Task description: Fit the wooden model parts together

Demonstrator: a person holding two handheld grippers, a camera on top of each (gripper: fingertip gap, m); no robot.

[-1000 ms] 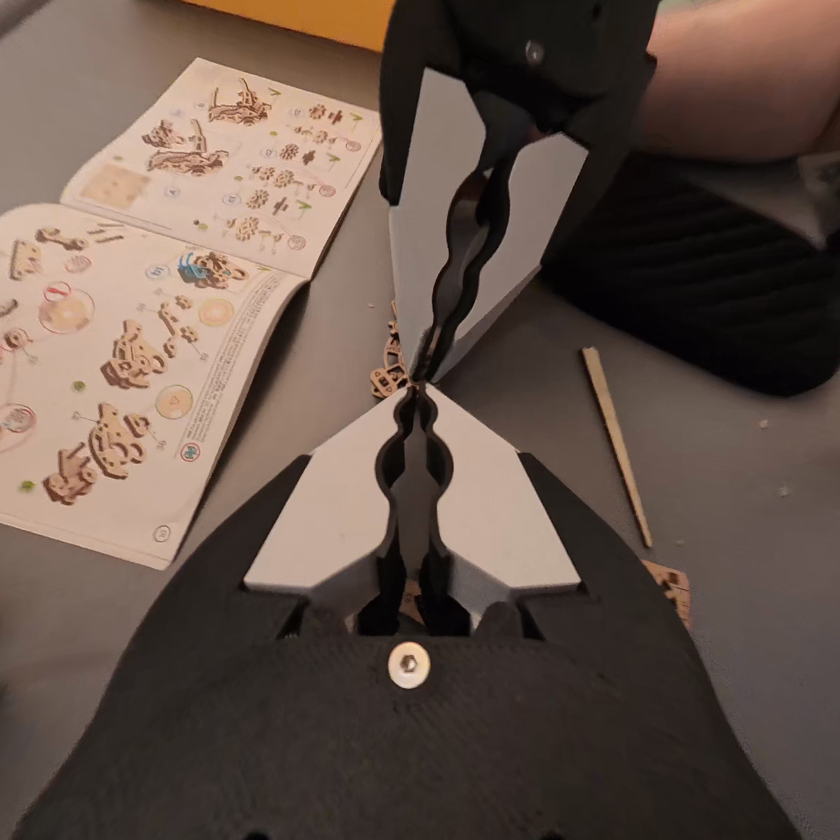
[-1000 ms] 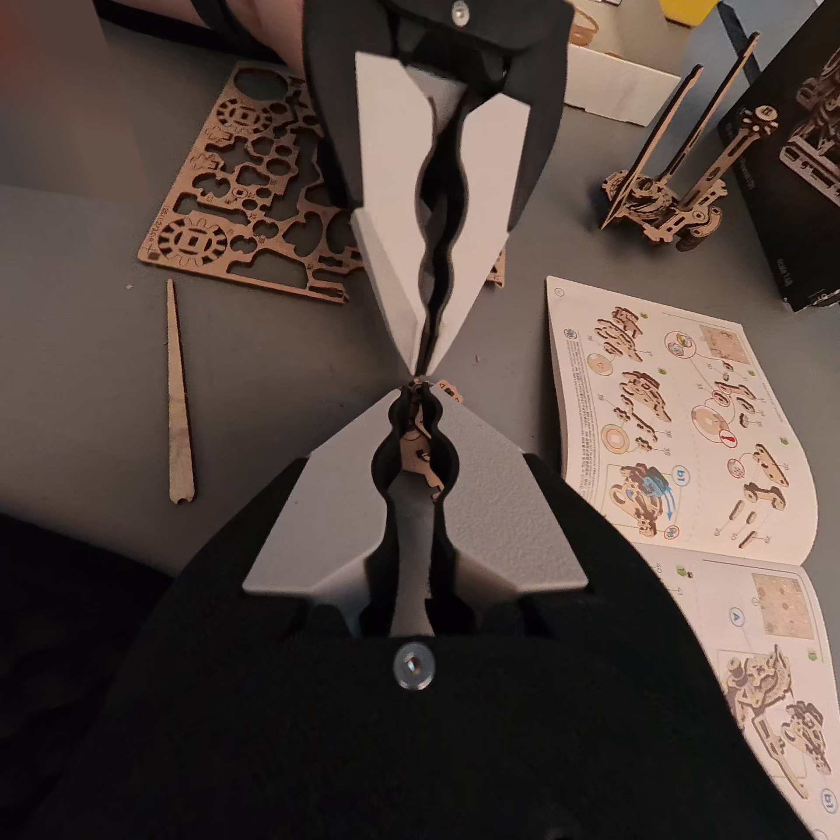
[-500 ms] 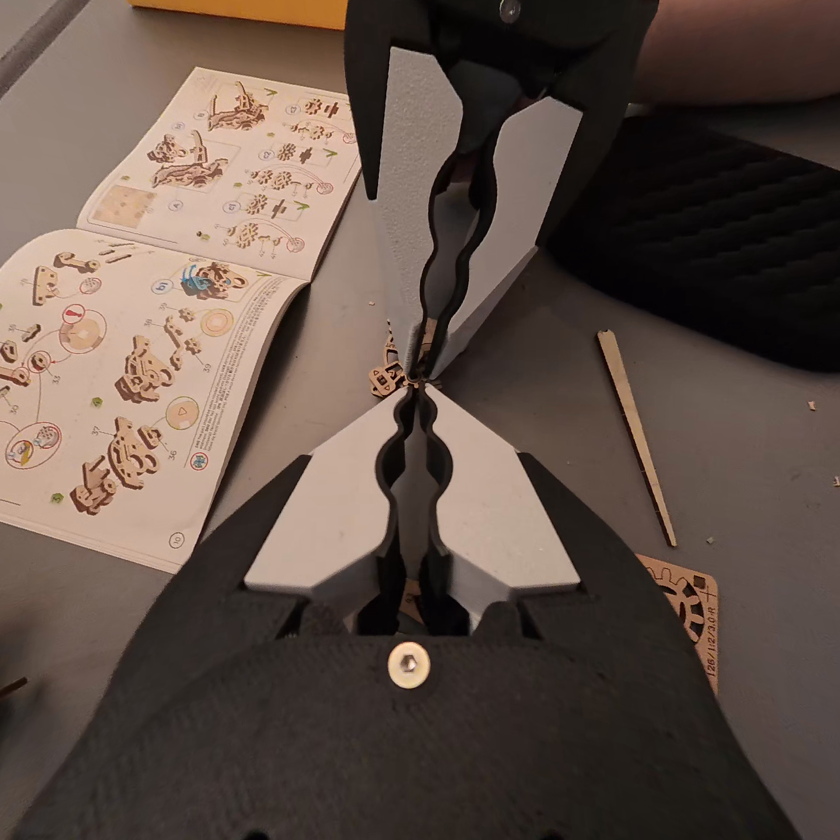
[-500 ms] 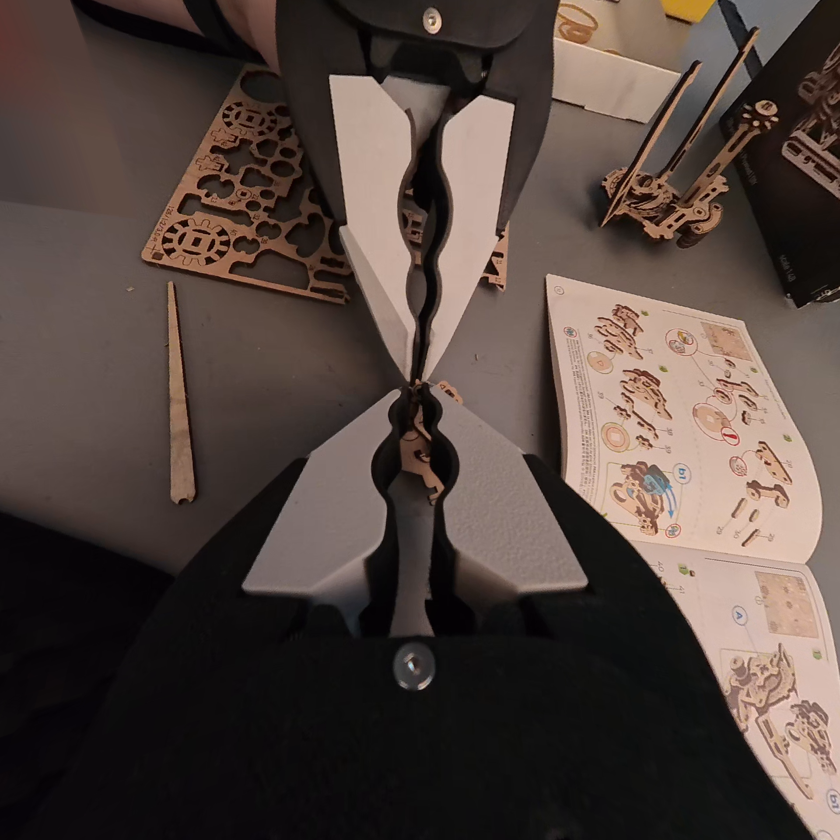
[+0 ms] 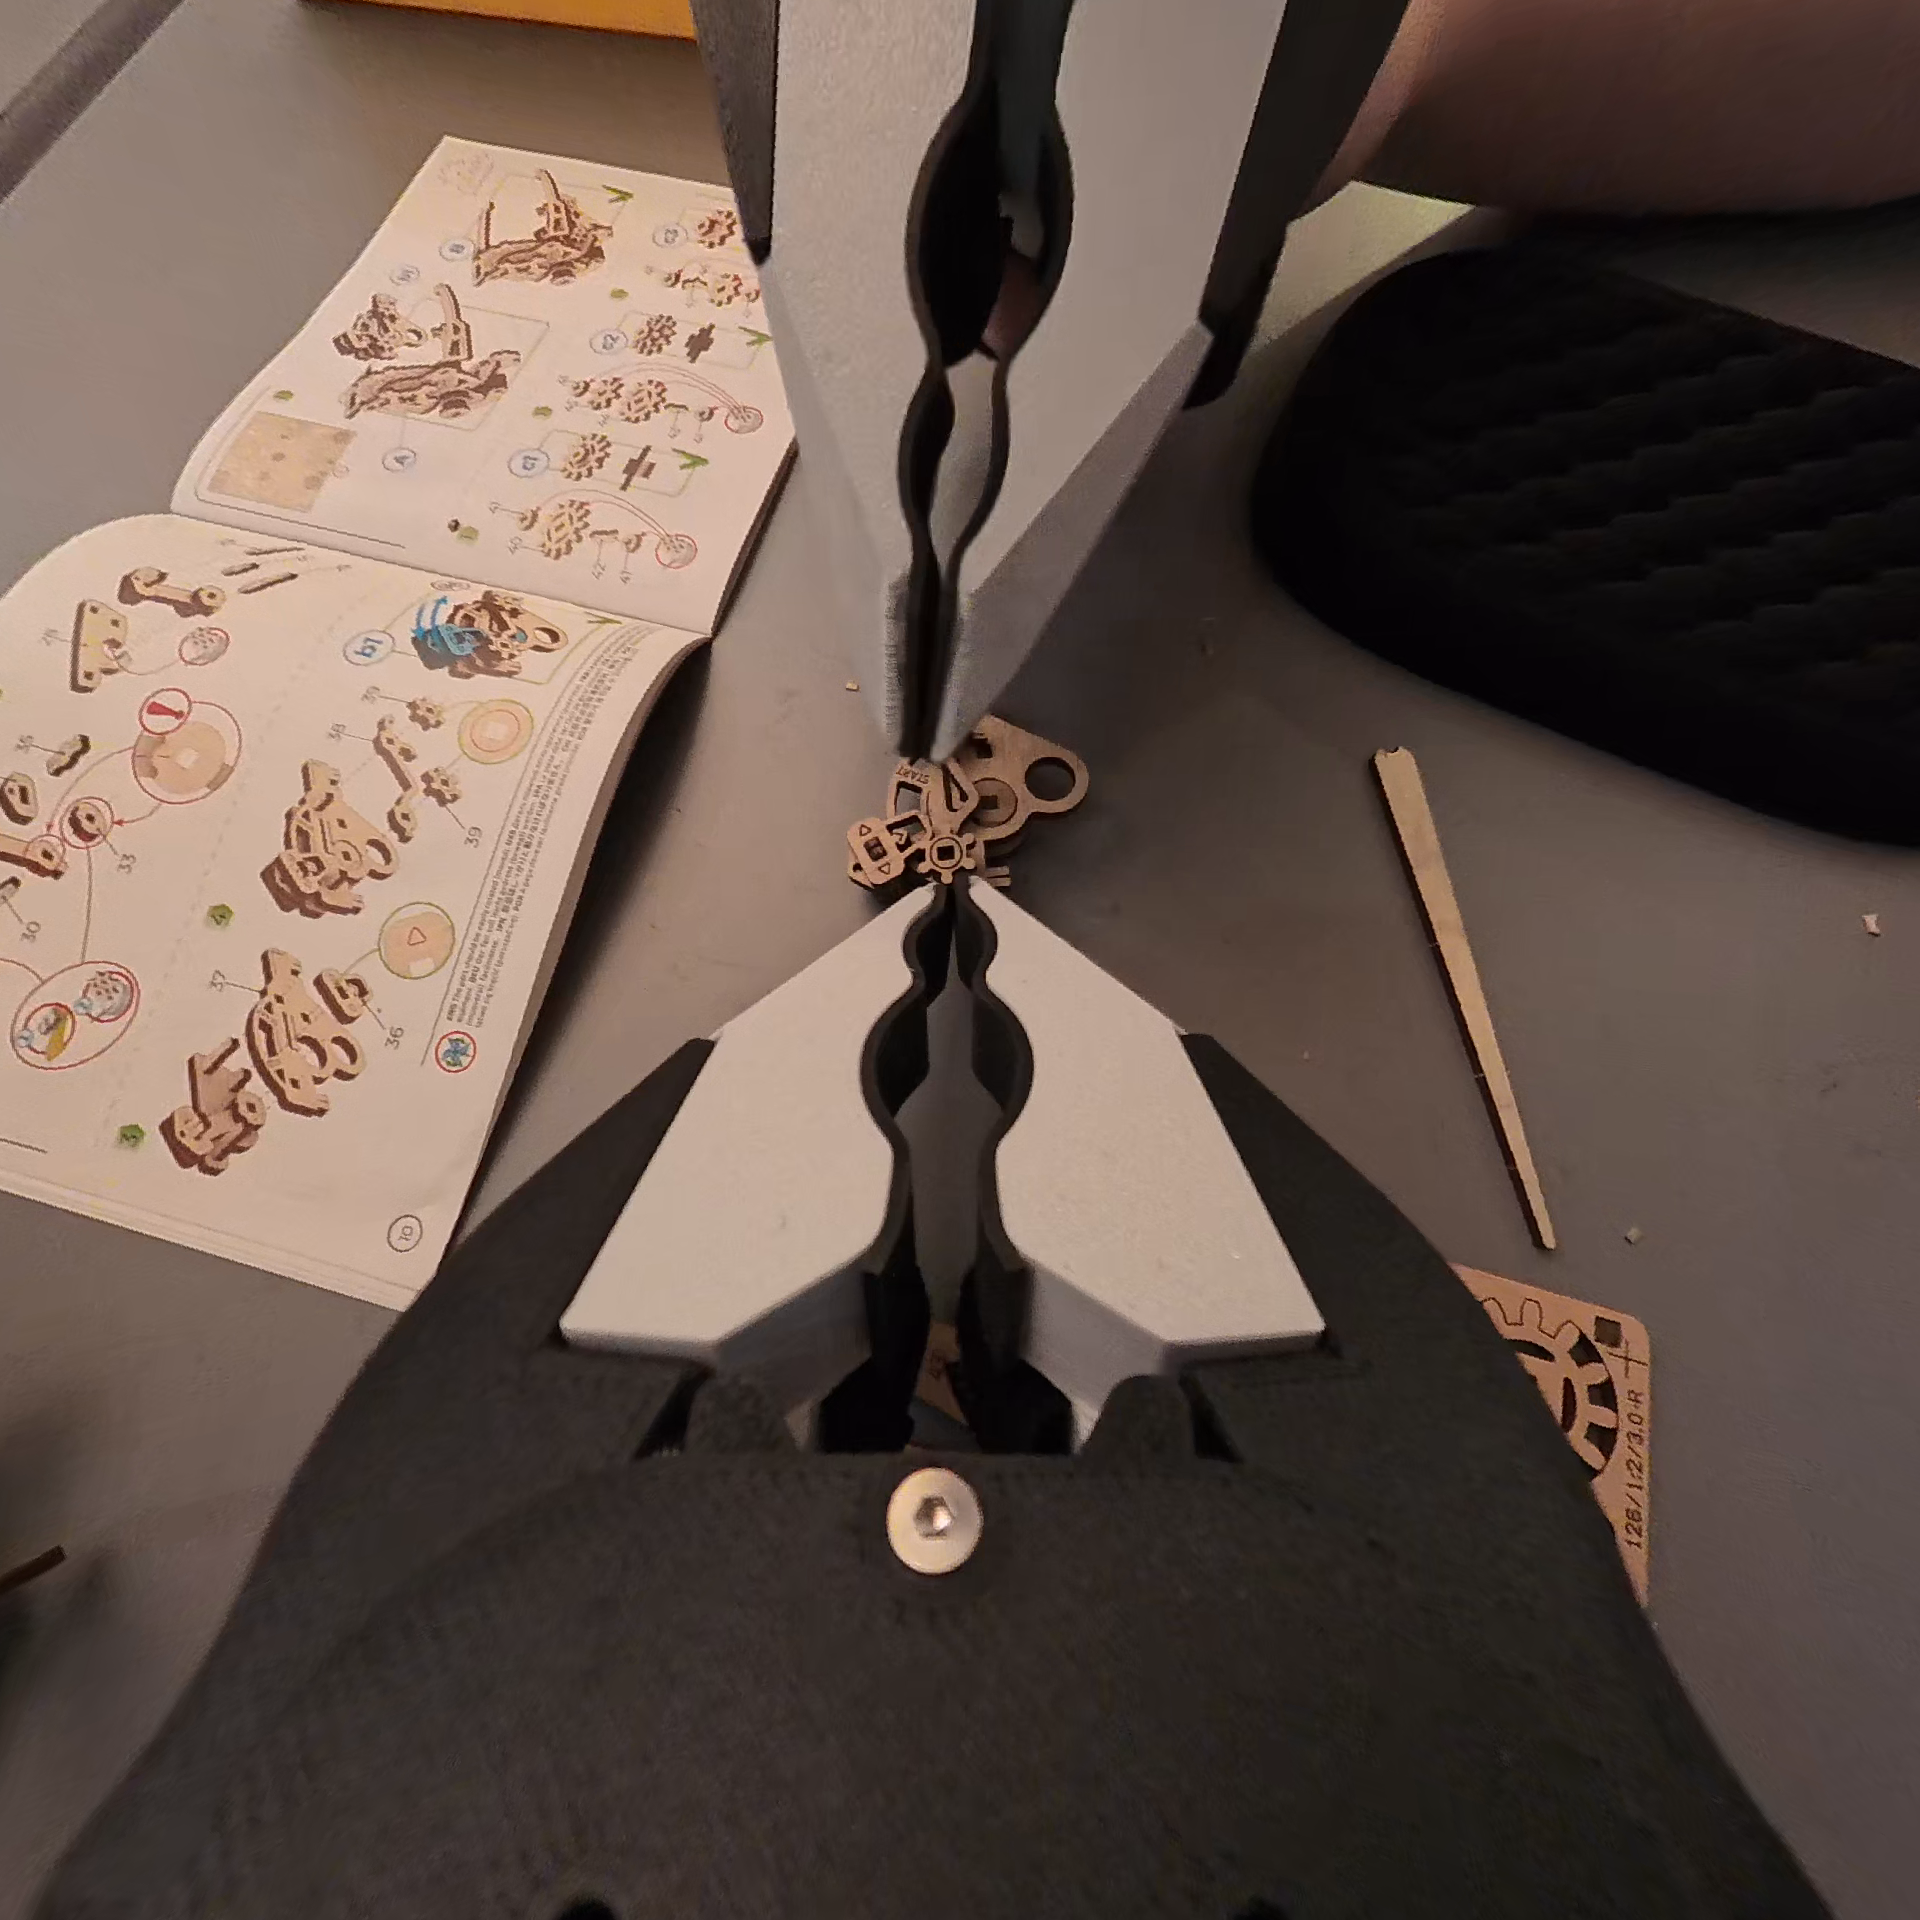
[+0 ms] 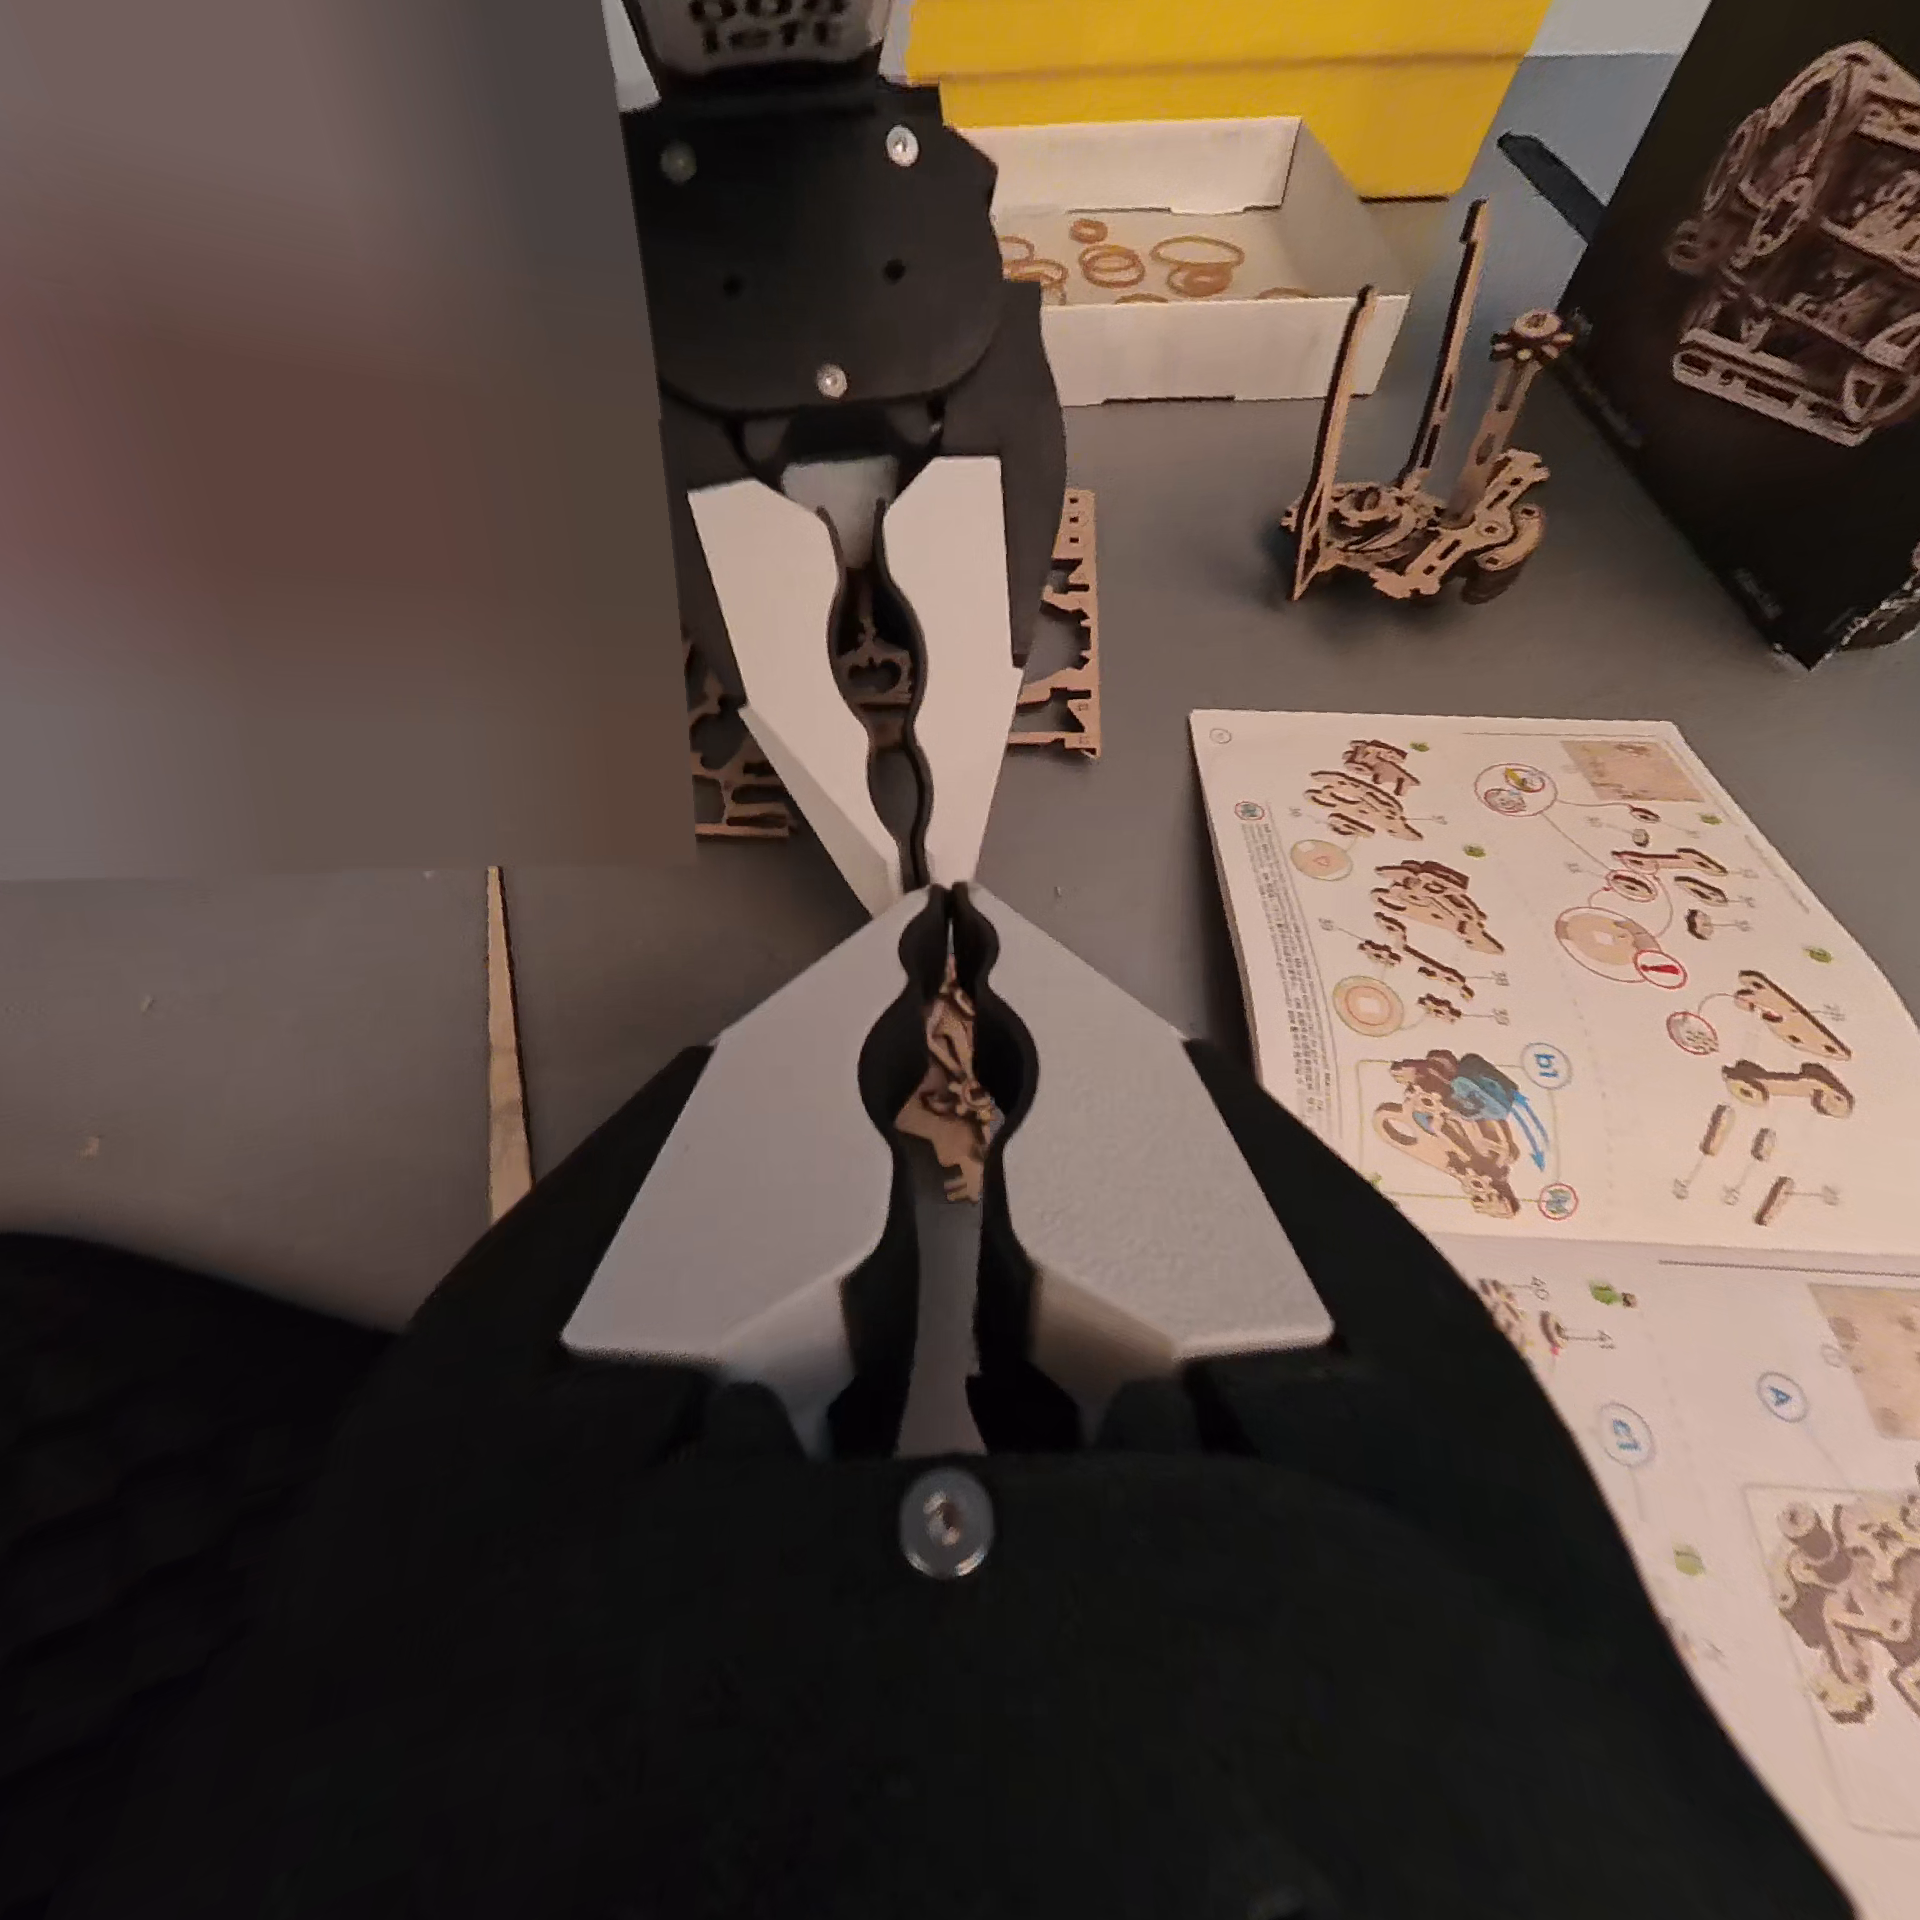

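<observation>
While both grippers meet tip to tip above the grey desk [image 5: 1195, 935], the scene reads as follows.

Left gripper [image 5: 948, 902]: black body with pale grey fingers [image 5: 790, 1122], drawn together at the tips; they pinch the edge of a tiny wooden gear with a square hole [image 5: 943, 854].

Right gripper [image 6: 951, 902]: same build; its fingers [image 6: 1122, 1143] are closed on a small flat laser-cut wooden model piece [image 6: 948, 1091], which shows edge-on in the gap between them. In the left wrist view the right gripper's tips come down onto this piece from above.

Task parts: the gear sits against the wooden model piece [image 5: 971, 805], both held just over the desk between the two sets of tips; whether the gear is fully seated cannot be told.

Open instruction booklet [image 5: 343, 665]: lies flat on the desk, to the left in the left wrist view.

Thin tapered wooden stick [image 5: 1460, 987]: lies on the desk, apart from the grippers.

Laser-cut plywood sheet [image 5: 1579, 1382]: one corner shows beside the left gripper's body.

Part-built wooden model with upright posts [image 6: 1423, 499]: stands behind the booklet.

White cardboard tray of wooden rings [image 6: 1195, 343]: farther back, with a yellow box [image 6: 1226, 94] behind it.

Black product box [image 6: 1787, 312]: stands at the far right.

Black quilted pad [image 5: 1621, 540]: lies on the desk beyond the stick.
</observation>
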